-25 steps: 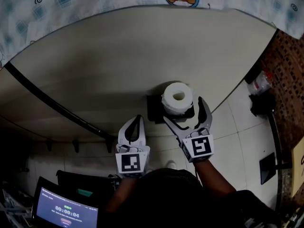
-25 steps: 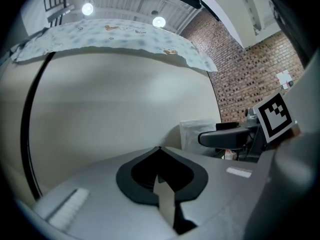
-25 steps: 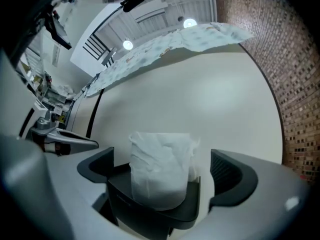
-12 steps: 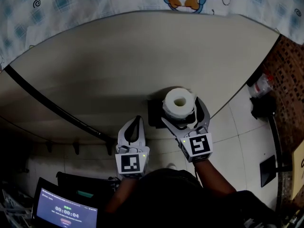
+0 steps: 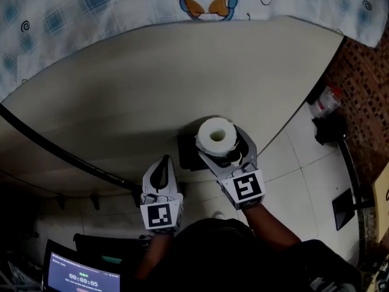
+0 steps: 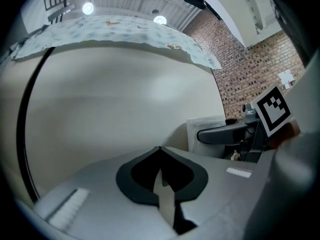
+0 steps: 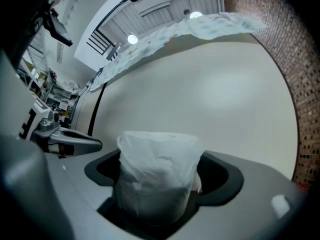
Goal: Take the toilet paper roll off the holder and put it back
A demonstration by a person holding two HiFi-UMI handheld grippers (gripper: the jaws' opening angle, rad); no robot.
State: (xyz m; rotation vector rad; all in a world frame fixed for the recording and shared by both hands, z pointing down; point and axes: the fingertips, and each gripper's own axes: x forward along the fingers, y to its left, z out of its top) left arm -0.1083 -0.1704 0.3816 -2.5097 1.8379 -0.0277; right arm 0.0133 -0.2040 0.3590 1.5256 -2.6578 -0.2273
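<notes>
Here, toilet paper roll [image 5: 216, 135] upright on black holder [image 5: 185, 152], against beige wall [image 5: 152, 84]. Right claw [image 5: 223, 146] round roll, jaws closing, roll between them, pads close beside its sides. Left claw [image 5: 163, 166] pressed together, empty, just left of holder, pointing at wall. Patterned cloth [image 5: 91, 5] along top of wall.

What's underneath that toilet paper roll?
A dark holder shows beneath the roll, against the wall. The right gripper, its jaws closing around the roll, covers part of it; how the roll sits on it is hidden.
</notes>
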